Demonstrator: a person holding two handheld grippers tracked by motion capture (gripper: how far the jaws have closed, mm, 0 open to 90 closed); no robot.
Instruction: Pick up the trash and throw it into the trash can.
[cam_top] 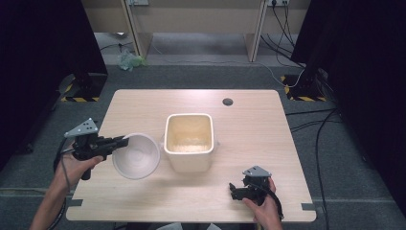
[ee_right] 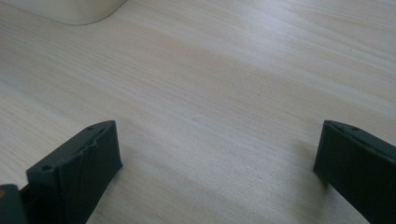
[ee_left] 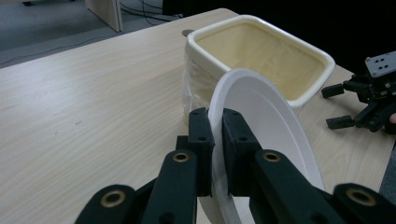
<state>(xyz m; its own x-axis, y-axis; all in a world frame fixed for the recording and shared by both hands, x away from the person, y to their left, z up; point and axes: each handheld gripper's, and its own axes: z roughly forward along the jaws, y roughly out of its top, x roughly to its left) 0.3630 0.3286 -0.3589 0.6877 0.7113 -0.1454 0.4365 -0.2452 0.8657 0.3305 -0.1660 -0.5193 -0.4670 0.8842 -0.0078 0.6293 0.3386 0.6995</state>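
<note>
The left gripper (cam_top: 119, 142) is clamping the white bowl (cam_top: 136, 155) by its rim, tilting it beside the cream container (cam_top: 188, 142), probably for scooping or pouring. The right gripper (cam_top: 235, 190) is resting wide open on the table (cam_top: 249, 120), holding nothing.

Between my black left jaws sits a white bowl (ee_left: 261, 116), beyond them a cream tub (ee_left: 261, 51) on pale wood-grain table (ee_left: 93, 102).

Light wood-grain rectangular table (cam_top: 249, 120), centre of the frame, with a small dark round grommet (cam_top: 228, 101) near its far edge. Grey carpeted floor (cam_top: 191, 76) around it. Black curtain panels (cam_top: 43, 43) at upper left and upper right. Pale wooden desk legs (cam_top: 139, 33) along the top. Black cables (cam_top: 316, 129) trailing at right. Yellow-black striped stand bases (cam_top: 79, 98) at both sides. Crumpled greenish cloth (cam_top: 129, 61), upper left.
</note>
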